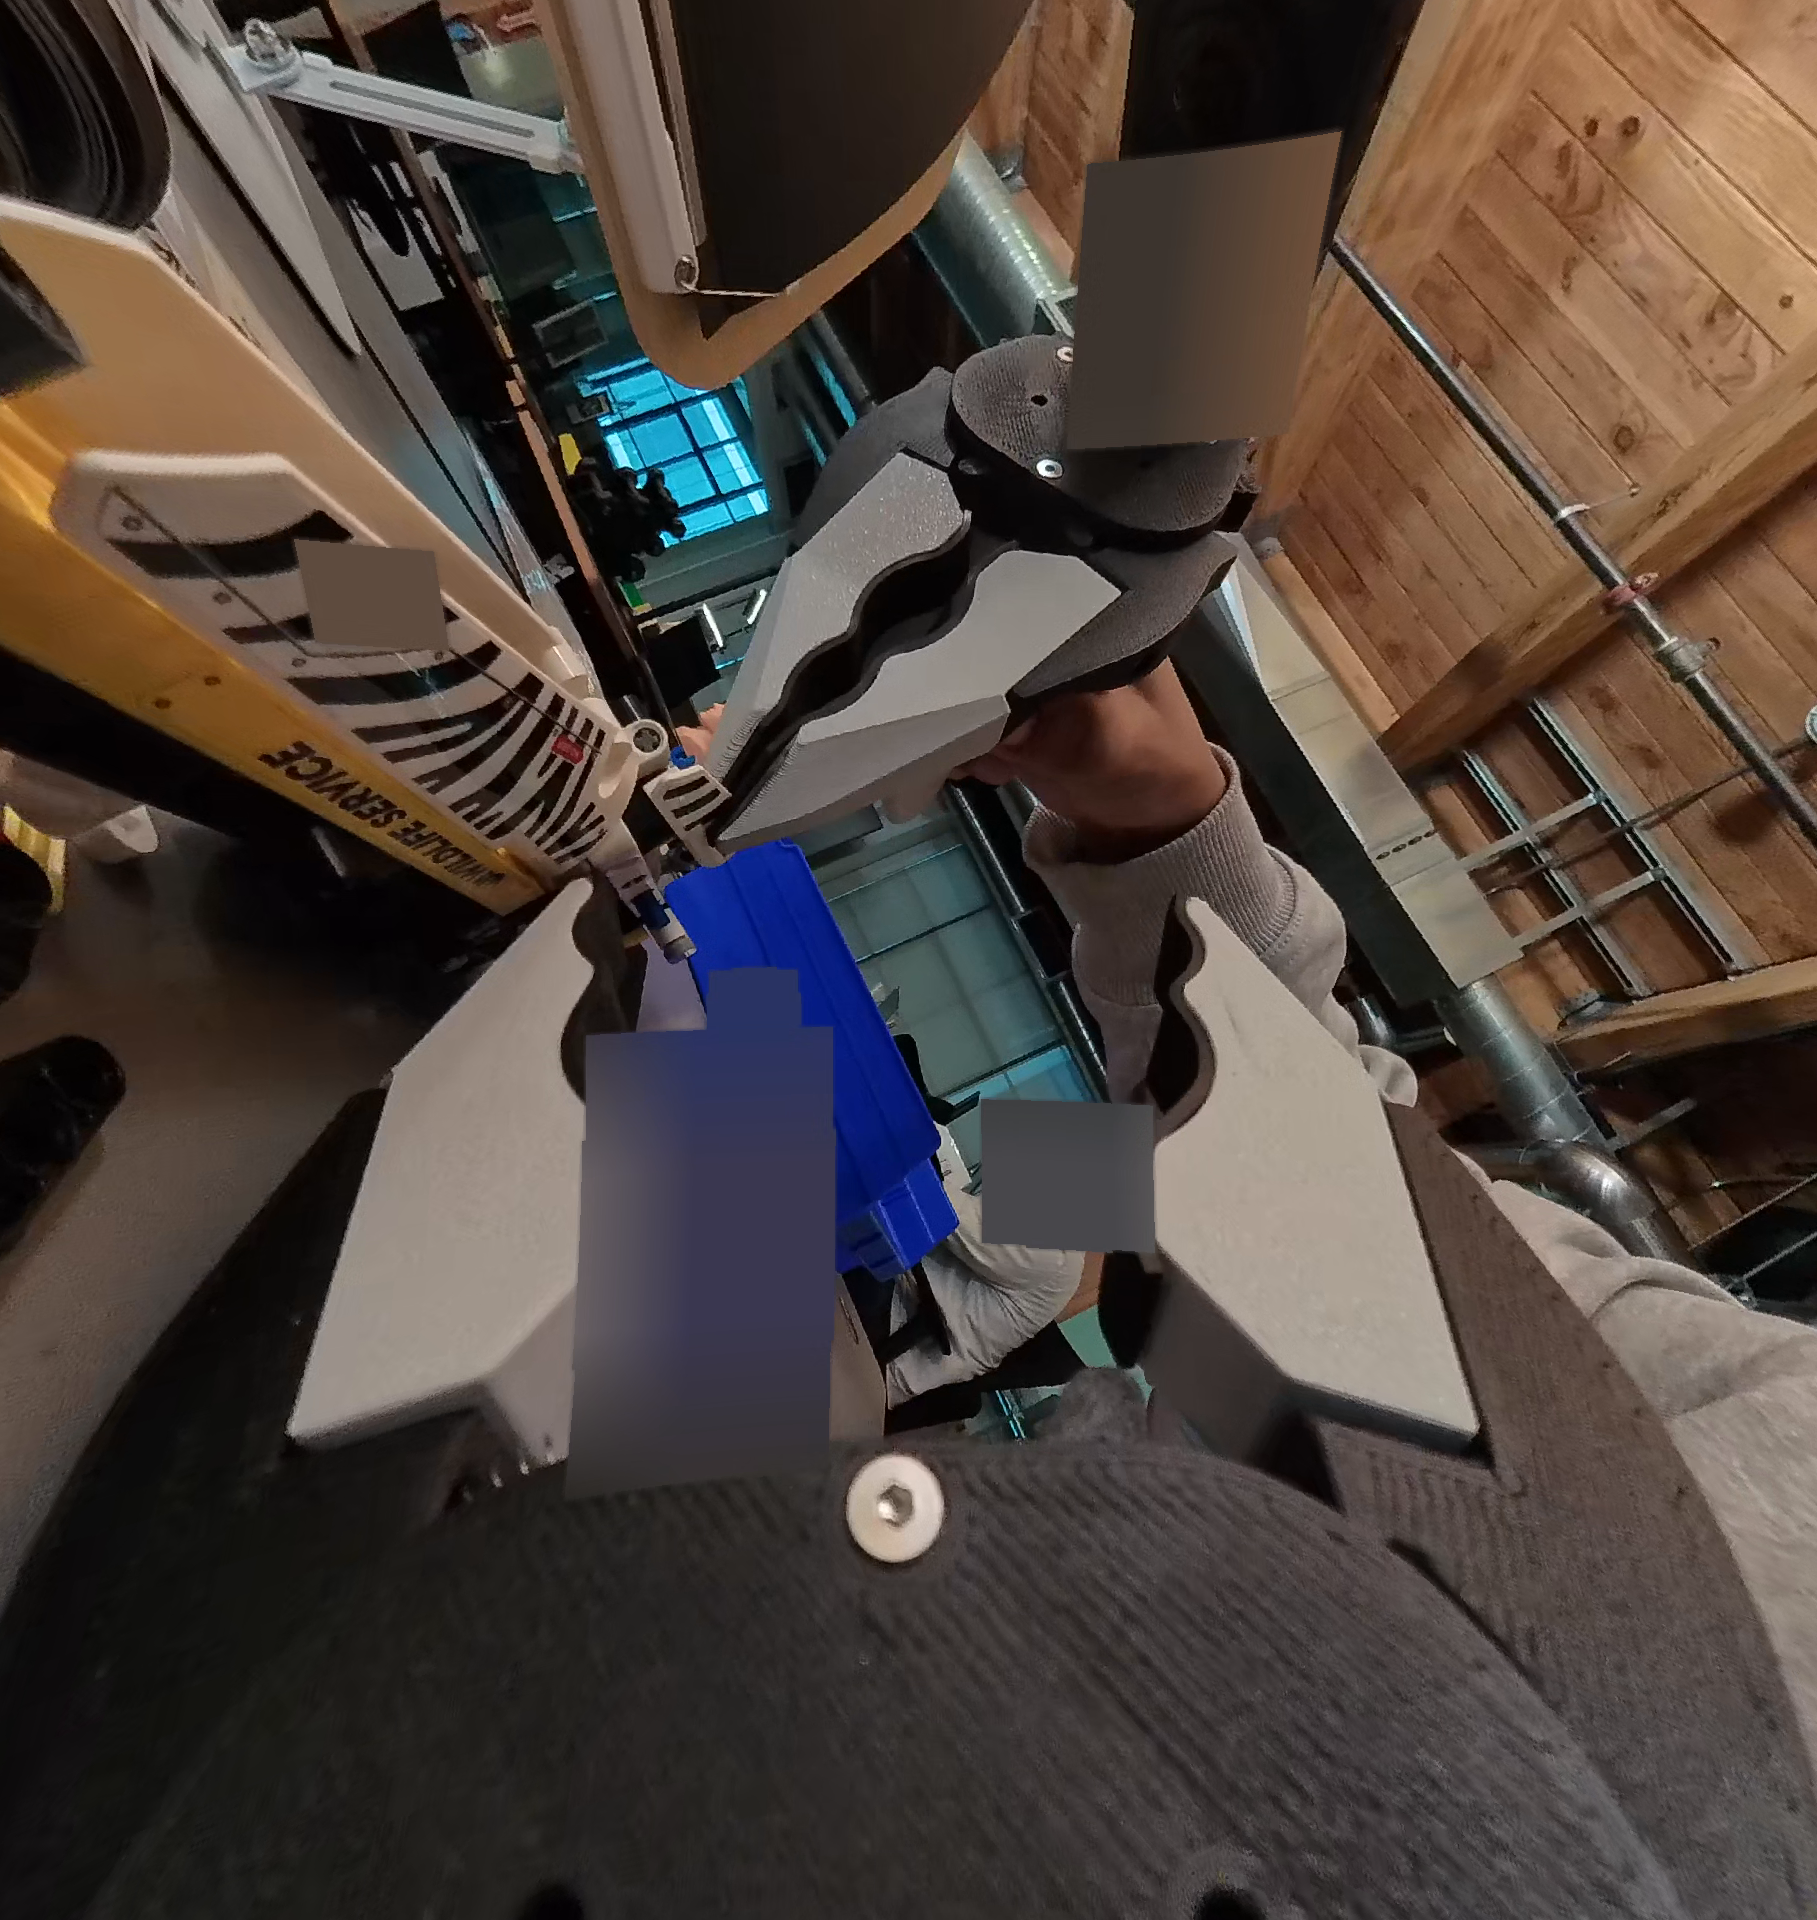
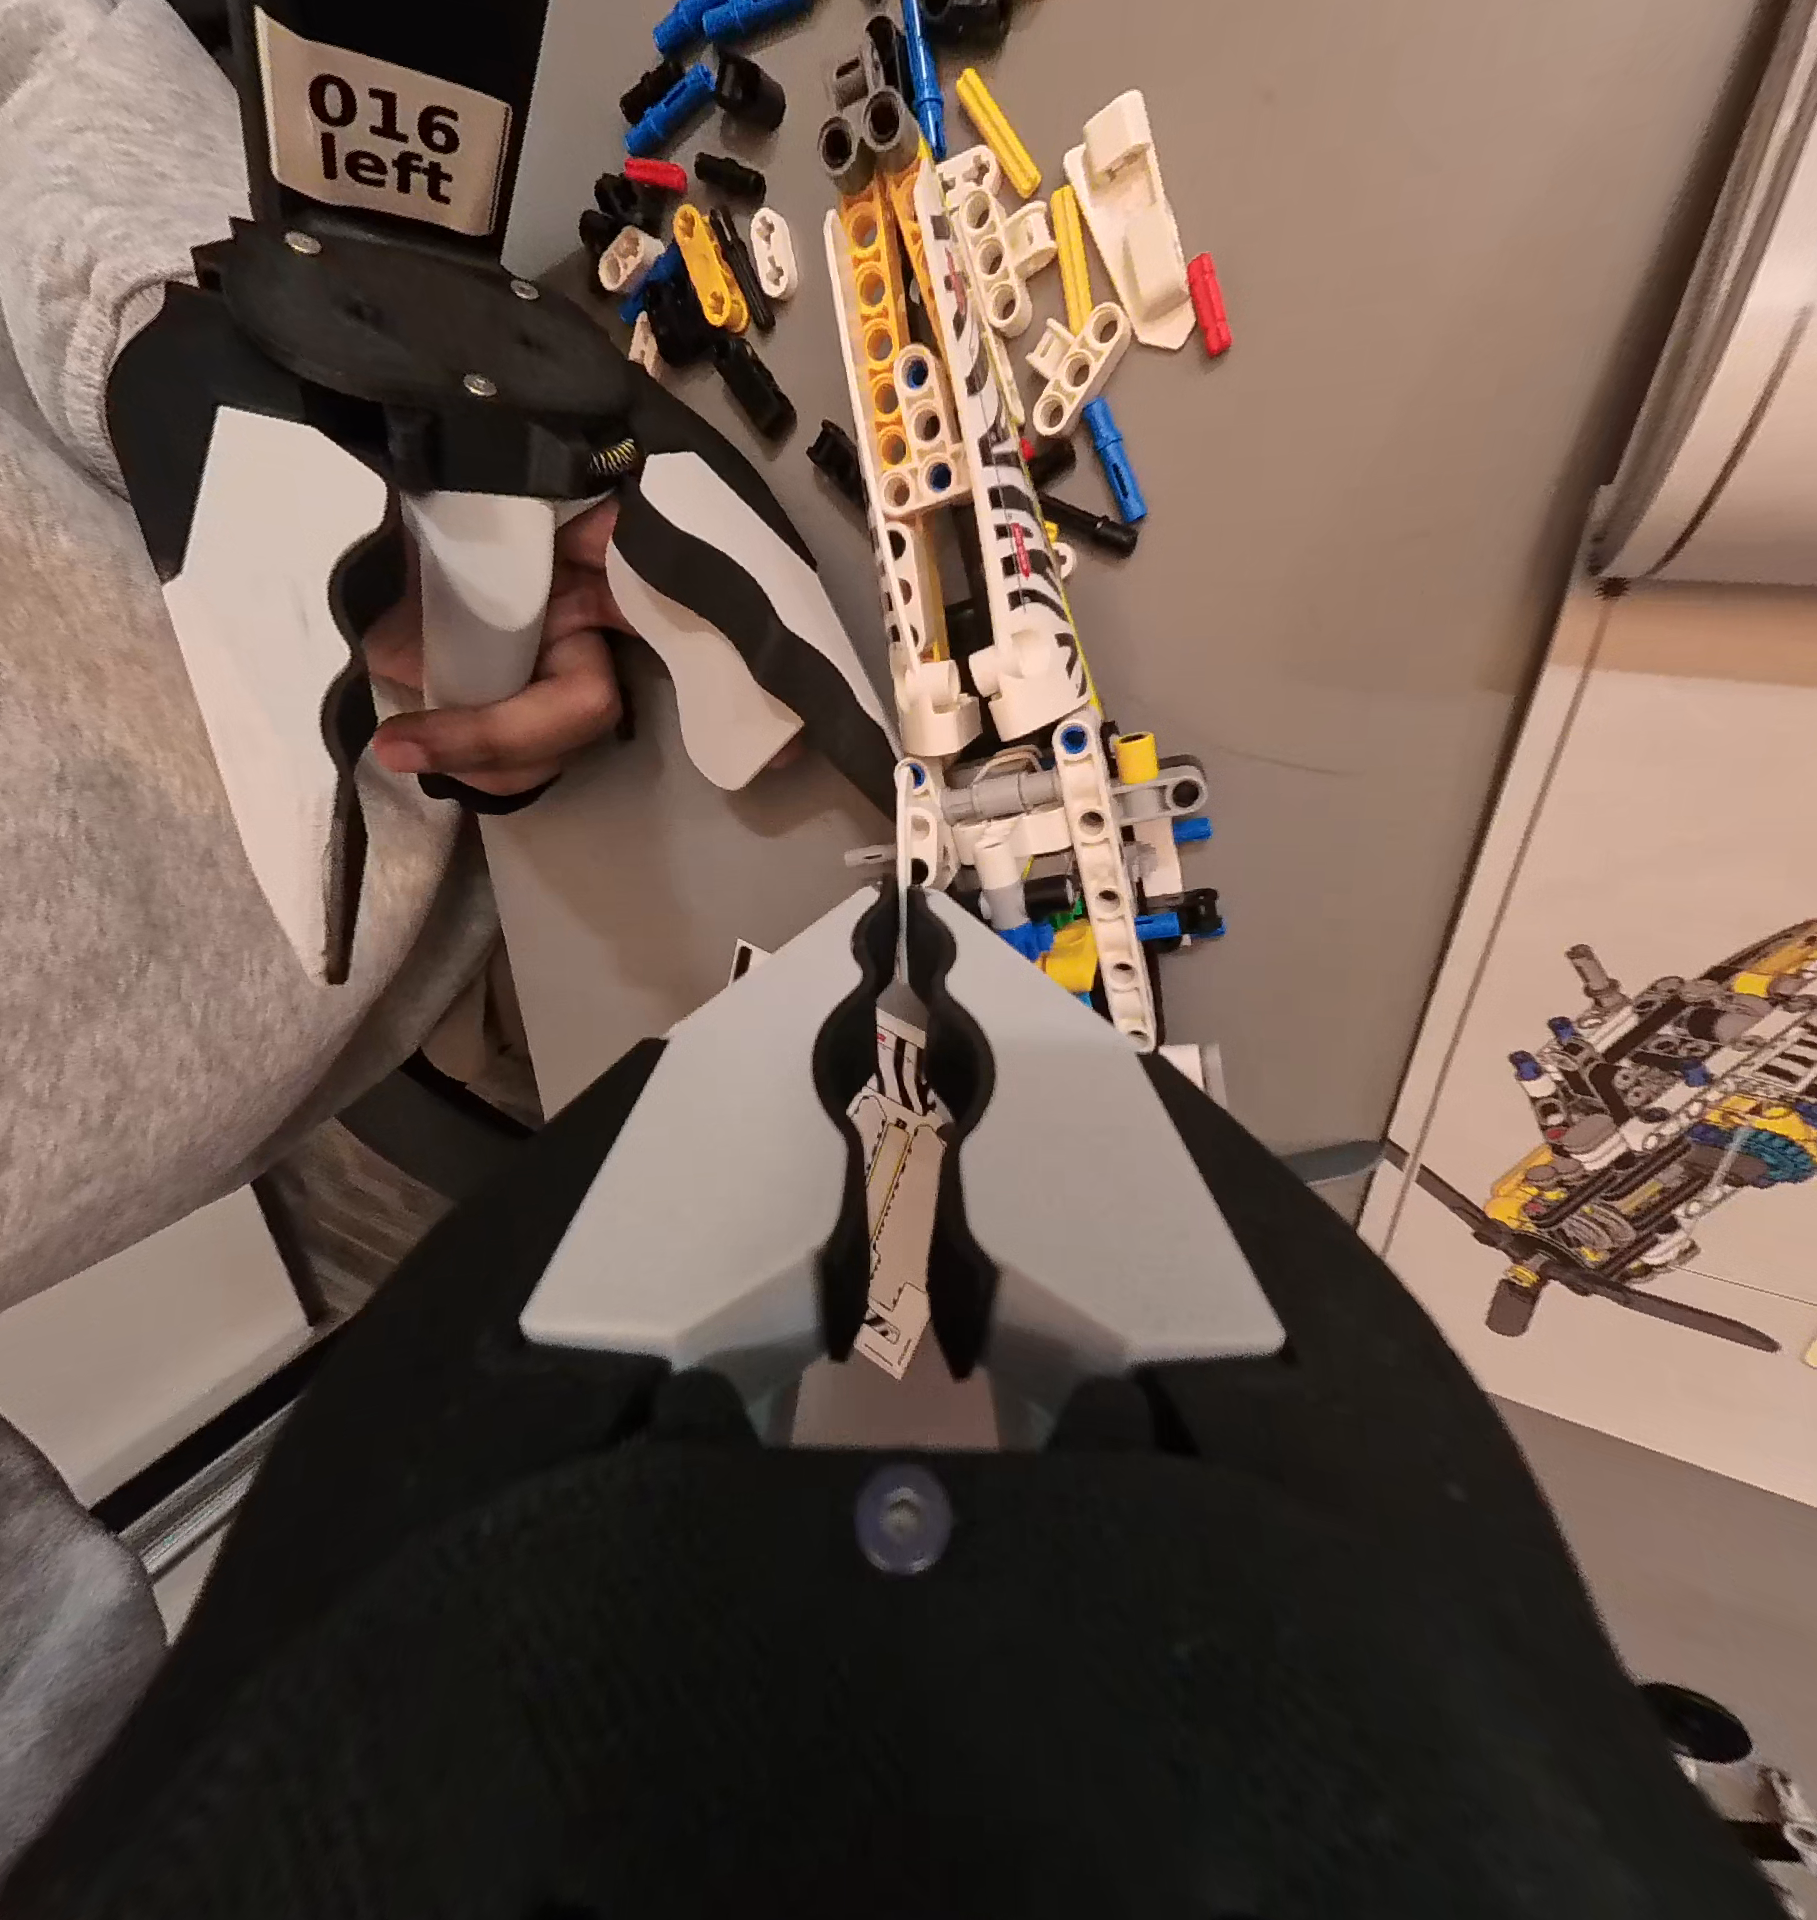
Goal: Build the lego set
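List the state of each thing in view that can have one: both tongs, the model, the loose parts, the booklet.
Right tongs: shut on a thin striped panel.
Left tongs: open, holding nothing.
Lego model: partly built, lying on the table.
Loose parts: scattered on the table beyond the model.
Instruction booklet: open flat, right of the model.

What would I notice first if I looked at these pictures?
Probably the long yellow and white striped lego model lying on the grey table, right in the middle of the right wrist view. The right gripper is shut on a thin striped white panel at the model's near end. A heap of loose little pieces lies at the top, and a picture of a helicopter sits on the right.
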